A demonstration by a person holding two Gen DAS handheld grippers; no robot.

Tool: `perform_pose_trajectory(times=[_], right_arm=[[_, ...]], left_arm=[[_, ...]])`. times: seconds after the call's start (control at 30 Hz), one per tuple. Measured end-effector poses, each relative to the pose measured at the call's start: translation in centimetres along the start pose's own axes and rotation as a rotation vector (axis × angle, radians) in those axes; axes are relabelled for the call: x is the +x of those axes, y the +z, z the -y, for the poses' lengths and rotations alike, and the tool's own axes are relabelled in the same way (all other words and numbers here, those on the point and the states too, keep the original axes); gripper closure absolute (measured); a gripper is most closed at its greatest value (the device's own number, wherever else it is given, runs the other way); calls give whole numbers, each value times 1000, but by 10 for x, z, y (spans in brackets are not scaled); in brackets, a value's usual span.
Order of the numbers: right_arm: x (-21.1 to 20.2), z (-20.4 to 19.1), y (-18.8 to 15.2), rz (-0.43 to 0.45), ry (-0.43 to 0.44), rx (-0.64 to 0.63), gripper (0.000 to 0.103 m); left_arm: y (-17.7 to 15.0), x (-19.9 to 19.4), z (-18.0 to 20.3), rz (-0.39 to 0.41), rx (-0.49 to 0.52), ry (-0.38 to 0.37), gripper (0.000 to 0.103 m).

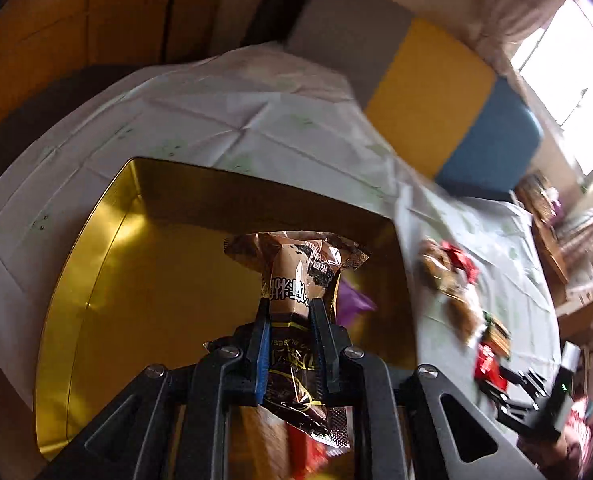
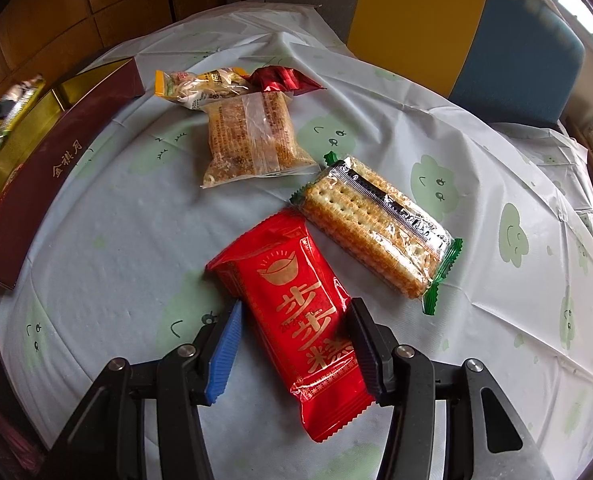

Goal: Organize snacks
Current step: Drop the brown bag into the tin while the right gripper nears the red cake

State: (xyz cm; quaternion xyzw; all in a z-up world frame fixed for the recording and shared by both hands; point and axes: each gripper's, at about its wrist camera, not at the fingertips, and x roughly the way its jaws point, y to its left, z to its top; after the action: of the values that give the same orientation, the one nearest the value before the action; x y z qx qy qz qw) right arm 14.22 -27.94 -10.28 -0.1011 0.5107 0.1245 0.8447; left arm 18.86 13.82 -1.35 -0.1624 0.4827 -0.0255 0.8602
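The left gripper (image 1: 289,312) is clamped on a brown snack packet (image 1: 296,276), which stands up between its pads over the open gold tin (image 1: 96,280); a purple wrapper (image 1: 354,300) lies in the tin just behind the packet. The right gripper (image 2: 296,320) has its jaws apart, one on each side of a red cake packet (image 2: 296,320) lying on the tablecloth (image 2: 116,240); whether the pads touch the packet cannot be told. Just beyond it to the right lies a cracker pack (image 2: 376,232), farther off a clear-wrapped cake (image 2: 252,140), then a yellow packet (image 2: 200,88) and a dark red wrapper (image 2: 284,78). The tin's maroon side (image 2: 56,184) runs along the left edge of the table.
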Motion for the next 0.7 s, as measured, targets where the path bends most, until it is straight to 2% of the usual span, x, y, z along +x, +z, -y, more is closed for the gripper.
perform_pose_trajectory(times=[0.2,0.5,0.6,0.63,0.67,0.7], right_arm=[[0,-1,0,1,-3,-5,50],[0,0,0,1,-3,-9,50],[1,0,0,1,-3,-10,49],[1,0,0,1,-3,-10,49],[1,0,0,2,-3,-10,49],[1,0,0,2,-4,-10,49]], left_arm=[[15,46,-8,-48,-24,39,86],[21,73,-10,-76,-11,57,85],[20,73,-9,-76,3,70,81],[21,72,-8,-78,-2,67,74],[22,70,-9,-77,-9,66,72],[22,67,-9,-74,-11,66,72]])
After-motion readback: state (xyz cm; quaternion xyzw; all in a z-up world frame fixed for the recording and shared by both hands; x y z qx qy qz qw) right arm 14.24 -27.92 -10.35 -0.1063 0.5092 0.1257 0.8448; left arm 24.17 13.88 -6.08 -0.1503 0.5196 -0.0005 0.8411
